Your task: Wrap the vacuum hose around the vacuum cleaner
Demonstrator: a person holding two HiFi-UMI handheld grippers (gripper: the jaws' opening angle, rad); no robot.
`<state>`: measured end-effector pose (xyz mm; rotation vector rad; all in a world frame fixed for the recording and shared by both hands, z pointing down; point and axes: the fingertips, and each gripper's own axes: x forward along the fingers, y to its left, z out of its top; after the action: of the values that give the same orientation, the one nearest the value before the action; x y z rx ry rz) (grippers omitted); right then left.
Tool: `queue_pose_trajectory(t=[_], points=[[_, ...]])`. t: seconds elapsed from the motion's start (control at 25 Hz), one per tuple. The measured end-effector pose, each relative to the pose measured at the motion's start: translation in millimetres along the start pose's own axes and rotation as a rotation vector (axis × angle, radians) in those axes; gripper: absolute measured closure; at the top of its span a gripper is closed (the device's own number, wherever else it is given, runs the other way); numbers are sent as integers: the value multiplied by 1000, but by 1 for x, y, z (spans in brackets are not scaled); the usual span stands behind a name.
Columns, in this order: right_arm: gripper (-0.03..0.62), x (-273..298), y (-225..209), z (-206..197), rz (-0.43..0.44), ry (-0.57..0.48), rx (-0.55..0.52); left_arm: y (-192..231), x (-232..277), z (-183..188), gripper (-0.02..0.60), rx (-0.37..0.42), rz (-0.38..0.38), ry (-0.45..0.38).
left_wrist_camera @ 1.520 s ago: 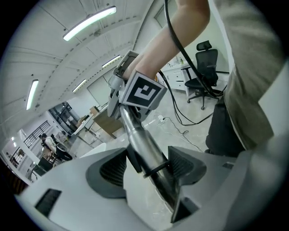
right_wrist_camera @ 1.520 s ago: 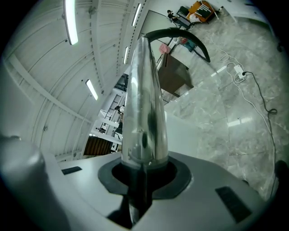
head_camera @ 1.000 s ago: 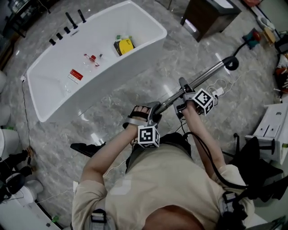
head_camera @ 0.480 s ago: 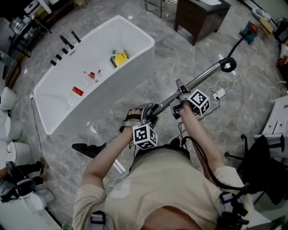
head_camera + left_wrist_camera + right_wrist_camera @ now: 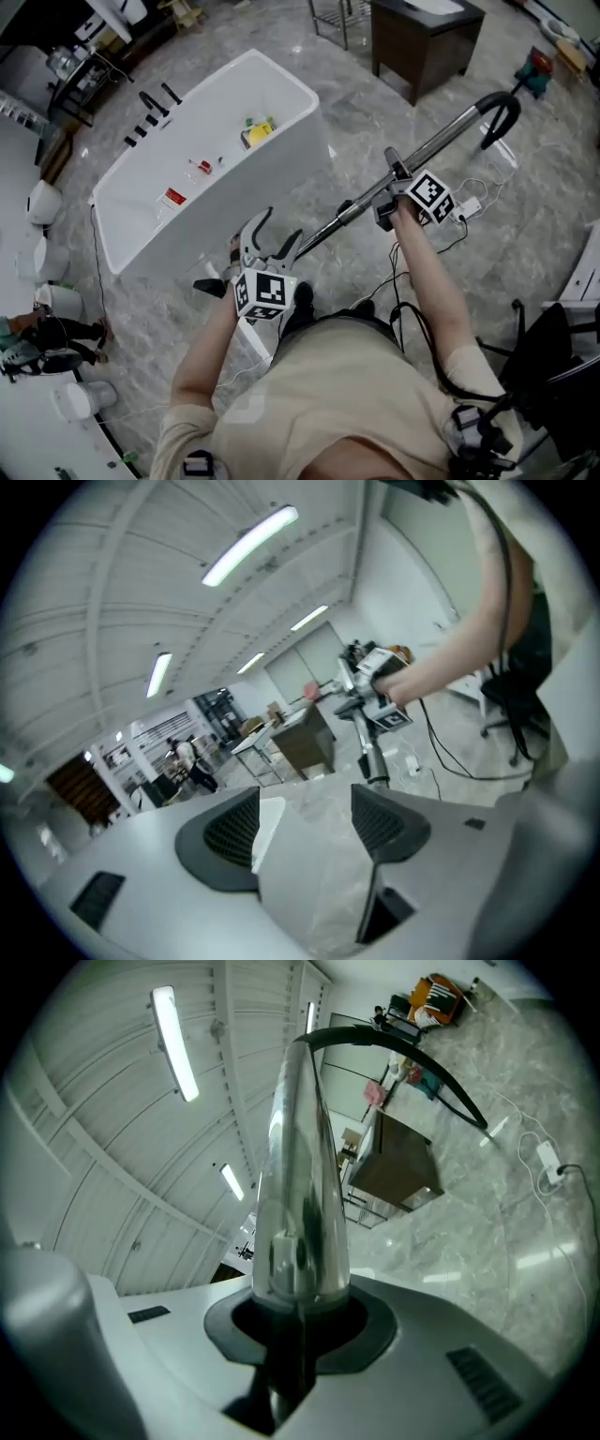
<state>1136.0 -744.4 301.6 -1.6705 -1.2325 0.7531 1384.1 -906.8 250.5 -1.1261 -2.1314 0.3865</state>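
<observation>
A: Starting with the head view, what are the grippers doing?

B: The right gripper (image 5: 386, 192) is pinching the tube (image 5: 441, 141). The tube is slanting over the floor (image 5: 366, 112), rising from in front of the person to its black handle (image 5: 497, 111). The left gripper (image 5: 277, 230) is hanging just beside the tube's low end, near the tub (image 5: 314, 103), and its jaws are spread.

A: And the hose?

B: I'm not finding it for certain (the dark cords trailing along the right arm may be only the rig's). I'm not making out the cleaner's body either.

A: What is the left gripper view showing?

B: Its pads (image 5: 230, 829) are standing apart. Nothing is lying between them, and only floor and a white rim are showing beyond. Farther off, the right gripper is gripping the tube (image 5: 367, 752).

A: And the right gripper view?

B: The jaws are clamping the tube (image 5: 300, 1166), which is running away from the camera to the curved handle.

A: So which step is going on?

B: I'm judging that wrapping isn't under way yet. The right hand is steadying the tube and the left is going free. Next, the left gripper is needing to find the hose, close on it and start looping it round the cleaner, with the right keeping the tube steady.
</observation>
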Motion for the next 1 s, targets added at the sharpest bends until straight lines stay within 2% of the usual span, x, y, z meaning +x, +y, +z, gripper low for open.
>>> queue_pose_trajectory(t=[0.12, 0.16, 0.24, 0.32, 0.44, 0.48, 0.6, 0.68, 0.8, 0.88, 1.0], points=[[519, 0, 4, 49, 36, -23, -73, 32, -45, -3, 272, -303, 50, -11], [519, 1, 5, 67, 52, -33, -93, 39, -56, -6, 272, -366, 49, -2], [519, -6, 7, 95, 83, -67, -128, 52, -78, -16, 272, -389, 52, 35], [519, -10, 12, 105, 101, -80, -173, 63, -100, -32, 272, -401, 82, 55], [522, -5, 23, 109, 104, -54, -244, 61, -96, -40, 272, -512, 84, 31], [522, -5, 24, 110, 102, -42, -261, 58, -85, -31, 272, -512, 73, 12], [524, -9, 17, 105, 79, 2, -294, 50, -43, 21, 272, -424, 33, -93], [526, -18, 0, 109, 45, 29, -322, 34, -7, 58, 272, -413, -44, -166], [528, -44, -35, 133, -22, 29, -369, 1, 45, 101, 273, -409, -199, -249], [528, -58, -54, 155, -79, 9, -407, -9, 71, 119, 295, -390, -277, -286], [530, -74, -72, 185, -173, -17, -489, -13, 97, 130, 339, -378, -344, -311]])
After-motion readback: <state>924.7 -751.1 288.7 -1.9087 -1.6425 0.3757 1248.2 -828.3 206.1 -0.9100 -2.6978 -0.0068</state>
